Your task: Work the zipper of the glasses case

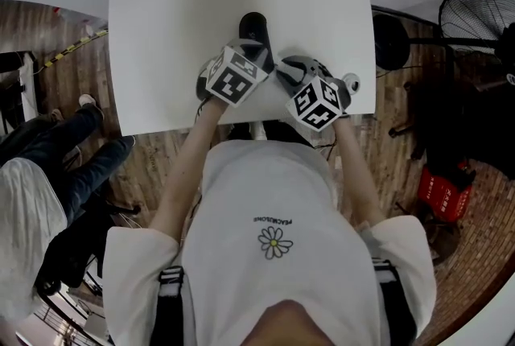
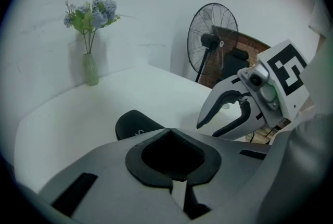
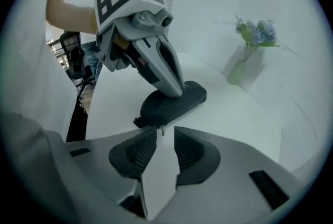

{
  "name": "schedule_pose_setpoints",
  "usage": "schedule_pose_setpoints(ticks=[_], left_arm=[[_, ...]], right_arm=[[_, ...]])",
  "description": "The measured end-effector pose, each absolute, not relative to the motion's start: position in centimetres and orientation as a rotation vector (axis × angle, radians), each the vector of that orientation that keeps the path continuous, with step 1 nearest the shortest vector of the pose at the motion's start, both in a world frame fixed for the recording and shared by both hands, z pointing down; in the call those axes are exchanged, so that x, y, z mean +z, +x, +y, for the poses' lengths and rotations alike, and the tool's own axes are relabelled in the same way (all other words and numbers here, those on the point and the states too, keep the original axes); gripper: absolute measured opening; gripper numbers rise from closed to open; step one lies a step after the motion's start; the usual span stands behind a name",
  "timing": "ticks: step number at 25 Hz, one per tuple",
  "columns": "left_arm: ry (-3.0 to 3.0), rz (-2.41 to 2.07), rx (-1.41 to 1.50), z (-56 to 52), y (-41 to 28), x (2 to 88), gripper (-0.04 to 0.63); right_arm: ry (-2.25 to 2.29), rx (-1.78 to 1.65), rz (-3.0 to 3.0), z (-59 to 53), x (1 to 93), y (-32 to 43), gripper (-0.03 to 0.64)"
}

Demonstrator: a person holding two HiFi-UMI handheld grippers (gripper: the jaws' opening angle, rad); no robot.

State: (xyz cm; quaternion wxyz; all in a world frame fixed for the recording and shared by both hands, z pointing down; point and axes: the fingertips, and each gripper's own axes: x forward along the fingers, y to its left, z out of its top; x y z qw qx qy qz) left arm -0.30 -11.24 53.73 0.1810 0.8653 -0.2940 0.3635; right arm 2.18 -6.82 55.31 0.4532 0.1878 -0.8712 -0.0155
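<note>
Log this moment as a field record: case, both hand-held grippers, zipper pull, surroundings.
glasses case: black, lying flat on the white table
left hand-held gripper: jaws shut, tips pressing on the case's top
right hand-held gripper: jaws open, gripping nothing
zipper pull: small metal tab at the case's end nearest the right jaws, not gripped
surroundings: vase of flowers at the table's far edge

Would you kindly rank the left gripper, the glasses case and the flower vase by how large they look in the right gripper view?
1. left gripper, largest
2. glasses case
3. flower vase, smallest. It stands farthest from the camera, so its small look says little of its true size.
</note>
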Motion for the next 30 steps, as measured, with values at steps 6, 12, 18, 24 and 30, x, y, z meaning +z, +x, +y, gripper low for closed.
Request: schedule_pose_setpoints(ticks=[6,12,18,24,30], left_arm=[[2.452,-0.833,1.083,-11.1,0.1,53.9,0.015],[2.433,-0.840,1.056,-11.1,0.1,53.8,0.015],[2.432,-0.835,1.042,-11.2,-0.1,53.9,0.015],[2.434,-0.816,1.031,-11.3,-0.2,54.0,0.015],[2.445,-0.820,1.039,-11.3,0.0,53.8,0.015]], right_arm=[[0.258,-0.096,-2.151,-7.0,57.3,1.7,0.091],[0.207,-0.119,-2.102,-7.1,58.5,1.9,0.069],[0.197,-0.145,-2.075,-6.3,59.1,1.9,0.009],[0.166,-0.005,-2.107,-4.9,58.3,2.0,0.008],[0.299,0.046,-2.109,-5.6,58.1,2.4,0.008]])
